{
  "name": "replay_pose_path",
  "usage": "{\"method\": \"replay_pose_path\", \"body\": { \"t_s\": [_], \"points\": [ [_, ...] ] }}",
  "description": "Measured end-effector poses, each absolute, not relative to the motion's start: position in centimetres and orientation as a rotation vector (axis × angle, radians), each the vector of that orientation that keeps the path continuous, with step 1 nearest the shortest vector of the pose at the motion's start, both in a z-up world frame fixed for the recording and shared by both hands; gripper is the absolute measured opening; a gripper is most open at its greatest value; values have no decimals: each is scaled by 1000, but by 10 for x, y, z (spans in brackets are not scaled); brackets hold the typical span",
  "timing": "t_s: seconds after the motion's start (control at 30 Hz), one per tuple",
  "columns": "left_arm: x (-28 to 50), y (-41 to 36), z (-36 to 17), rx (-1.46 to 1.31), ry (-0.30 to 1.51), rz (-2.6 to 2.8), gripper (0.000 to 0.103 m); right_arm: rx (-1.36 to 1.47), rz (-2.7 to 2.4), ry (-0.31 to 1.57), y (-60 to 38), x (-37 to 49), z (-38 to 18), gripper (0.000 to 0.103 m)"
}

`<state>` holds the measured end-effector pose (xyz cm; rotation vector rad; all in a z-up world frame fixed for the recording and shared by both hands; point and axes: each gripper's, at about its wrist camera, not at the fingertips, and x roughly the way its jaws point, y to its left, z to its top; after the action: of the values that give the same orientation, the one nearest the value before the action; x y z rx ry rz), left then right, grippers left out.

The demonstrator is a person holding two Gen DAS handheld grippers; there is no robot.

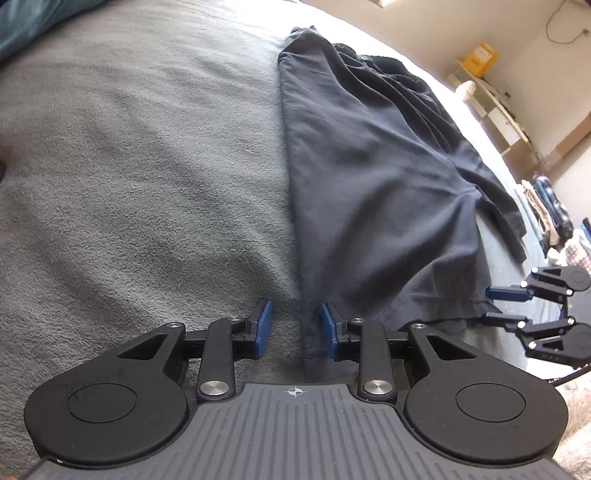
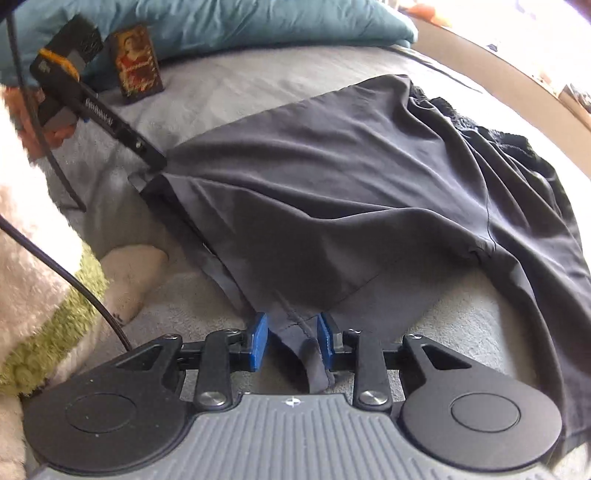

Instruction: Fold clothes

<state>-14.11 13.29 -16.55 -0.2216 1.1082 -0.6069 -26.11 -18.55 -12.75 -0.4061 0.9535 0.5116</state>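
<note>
Both grippers are open, each with a bottom corner of the dark garment (image 2: 351, 192) between its pads: left gripper (image 1: 295, 328), right gripper (image 2: 291, 338). The garment lies on the grey bed (image 1: 129, 166) near its right edge. I judge the next move is to close and lift for a fold.

Left wrist view: grey blanket (image 1: 140, 155) lies bare across left and centre frame; dark garment (image 1: 369, 166) fills the right half. Right wrist view: small picture box (image 2: 138, 62) and teal pillow (image 2: 221, 26) stand upper left; black cable (image 2: 74, 280) and fluffy white-green fabric (image 2: 40, 295) crowd lower left.
</note>
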Motion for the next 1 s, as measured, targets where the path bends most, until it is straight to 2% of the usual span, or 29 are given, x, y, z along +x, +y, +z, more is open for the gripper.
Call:
{"method": "replay_pose_path", "body": {
  "t_s": [0.17,0.23,0.3,0.37,0.6,0.8,1.0],
  "points": [
    [-140,134,-168,-233,1107,-602,29,-473,531,948,-176,-264,-133,31],
    [-139,134,-168,-232,1105,-602,29,-487,520,956,-173,-263,-138,27],
    [-140,134,-169,-231,1102,-603,29,-495,496,955,-174,-262,-140,6],
    [-141,135,-169,-230,1097,-606,29,-459,469,947,-179,-261,-137,3],
    [-142,139,-170,-238,1095,-610,29,-293,371,941,-213,-278,-112,2],
    [-144,140,-169,-225,1094,-613,29,-133,322,1006,-239,-283,-116,3],
    [-144,145,-164,-237,1119,-625,29,127,288,1055,-271,-277,-117,10]
  ]
}}
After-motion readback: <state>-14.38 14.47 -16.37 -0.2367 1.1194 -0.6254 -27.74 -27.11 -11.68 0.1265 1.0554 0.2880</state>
